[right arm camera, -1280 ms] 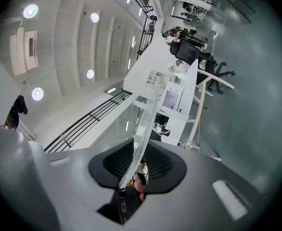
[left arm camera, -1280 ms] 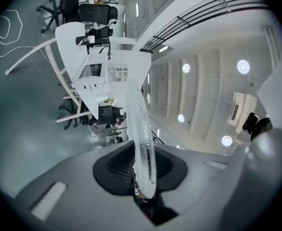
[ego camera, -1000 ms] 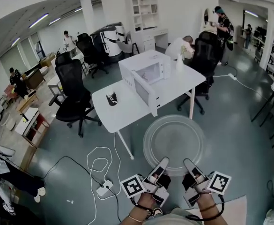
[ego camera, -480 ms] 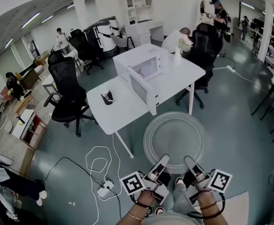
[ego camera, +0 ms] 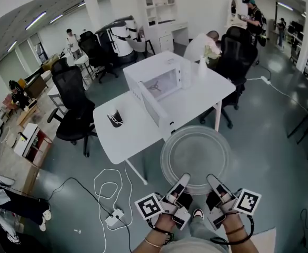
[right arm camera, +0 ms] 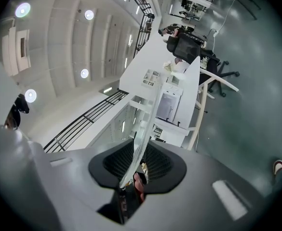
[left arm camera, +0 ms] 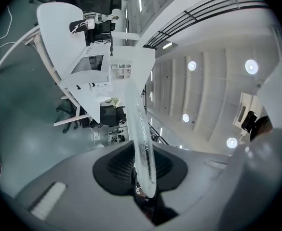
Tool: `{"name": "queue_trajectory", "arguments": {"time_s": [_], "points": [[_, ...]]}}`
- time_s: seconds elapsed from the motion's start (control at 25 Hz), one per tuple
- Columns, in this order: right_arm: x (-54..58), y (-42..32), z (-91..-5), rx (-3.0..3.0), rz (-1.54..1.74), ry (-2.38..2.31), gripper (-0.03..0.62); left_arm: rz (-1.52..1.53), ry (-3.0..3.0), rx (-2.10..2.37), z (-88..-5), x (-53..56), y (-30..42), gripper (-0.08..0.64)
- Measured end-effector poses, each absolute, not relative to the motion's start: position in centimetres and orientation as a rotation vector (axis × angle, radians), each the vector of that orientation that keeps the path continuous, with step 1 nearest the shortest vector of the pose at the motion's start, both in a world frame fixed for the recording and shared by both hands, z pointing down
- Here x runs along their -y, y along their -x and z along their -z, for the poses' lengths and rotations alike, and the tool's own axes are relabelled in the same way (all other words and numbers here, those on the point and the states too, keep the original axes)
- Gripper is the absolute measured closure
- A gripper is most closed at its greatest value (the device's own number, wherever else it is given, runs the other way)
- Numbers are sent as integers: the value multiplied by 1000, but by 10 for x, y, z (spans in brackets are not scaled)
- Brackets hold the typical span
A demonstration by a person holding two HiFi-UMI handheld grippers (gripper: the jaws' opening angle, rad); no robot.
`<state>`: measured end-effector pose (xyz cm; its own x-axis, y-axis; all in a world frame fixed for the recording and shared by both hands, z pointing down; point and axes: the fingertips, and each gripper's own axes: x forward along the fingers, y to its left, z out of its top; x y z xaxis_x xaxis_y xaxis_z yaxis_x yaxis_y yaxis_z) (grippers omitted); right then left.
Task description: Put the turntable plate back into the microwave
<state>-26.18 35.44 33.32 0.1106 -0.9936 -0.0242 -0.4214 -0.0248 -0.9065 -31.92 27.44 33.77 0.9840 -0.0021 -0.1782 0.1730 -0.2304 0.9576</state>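
The round clear glass turntable plate (ego camera: 196, 153) hangs level over the floor, just short of the white table's (ego camera: 127, 138) front edge. My left gripper (ego camera: 184, 182) is shut on the plate's near rim, and my right gripper (ego camera: 211, 183) is shut on the same rim beside it. The white microwave (ego camera: 155, 80) stands on the table with its door (ego camera: 152, 109) swung open toward me. In the left gripper view the plate (left arm camera: 140, 129) runs edge-on between the pads of the left gripper (left arm camera: 143, 177). The right gripper view shows the plate's rim (right arm camera: 141, 138) pinched in the right gripper (right arm camera: 133, 173), with the microwave (right arm camera: 169, 105) ahead.
A small black object (ego camera: 114, 118) lies on the table's left part and a vase with flowers (ego camera: 202, 63) stands beside the microwave. Black office chairs (ego camera: 73, 107) flank the table. A white cable and power strip (ego camera: 111, 217) lie on the floor at the left. People stand and sit at the back.
The table and microwave have come closer in the head view and shifted left. Both grippers keep the same hold on the plate's near rim.
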Motion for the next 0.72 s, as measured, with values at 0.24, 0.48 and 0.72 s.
{"name": "queue_trajectory", "arguments": {"time_s": [0.24, 0.48, 0.72], "points": [[-334, 178, -331, -1448, 907, 1573, 516, 182, -1779, -99, -339, -255, 238, 515], [-317, 105, -330, -1474, 911, 1561, 517, 199, -1801, -94, -337, -239, 166, 514], [-301, 53, -329, -1514, 909, 1546, 517, 199, -1799, -63, -342, -225, 116, 511]]}}
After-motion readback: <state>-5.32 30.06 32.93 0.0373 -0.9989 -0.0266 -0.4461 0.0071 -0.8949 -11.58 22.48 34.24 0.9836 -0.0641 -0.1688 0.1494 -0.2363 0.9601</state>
